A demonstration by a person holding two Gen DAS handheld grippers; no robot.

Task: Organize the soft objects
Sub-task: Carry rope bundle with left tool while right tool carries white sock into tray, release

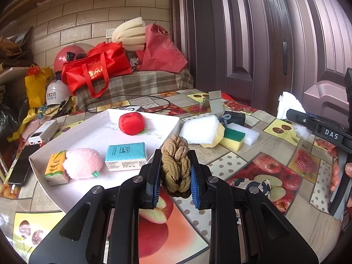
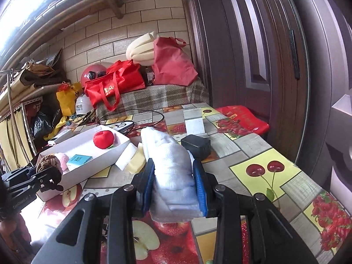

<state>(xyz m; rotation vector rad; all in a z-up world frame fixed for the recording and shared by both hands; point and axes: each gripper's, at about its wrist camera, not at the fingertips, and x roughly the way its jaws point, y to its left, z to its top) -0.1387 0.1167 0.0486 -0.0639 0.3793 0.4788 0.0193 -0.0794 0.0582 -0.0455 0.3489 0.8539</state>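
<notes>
Evidently a braided brown hair tie (image 1: 176, 165) was clamped between the left gripper (image 1: 176, 173) fingers, just beside the white tray (image 1: 171, 129); a folded white towel (image 2: 173, 176) was pinched by the right gripper (image 2: 173, 182) above the table (image 2: 253, 154). Transfer seemed underway; release over the tray was judged to be required next.

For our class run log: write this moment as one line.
left tongs: shut on braided tan fabric ring | right tongs: shut on folded white towel | white cardboard tray: four items

Braided tan-and-olive fabric ring (image 1: 176, 167): upright, pinched in left gripper (image 1: 175, 171). Folded white towel (image 2: 173, 171): clamped in right gripper (image 2: 175, 184). White tray (image 1: 88, 136) at 10 o'clock holds red plush apple (image 1: 131, 123), pink fuzzy plush (image 1: 83, 164), teal tissue pack (image 1: 125, 156).
</notes>
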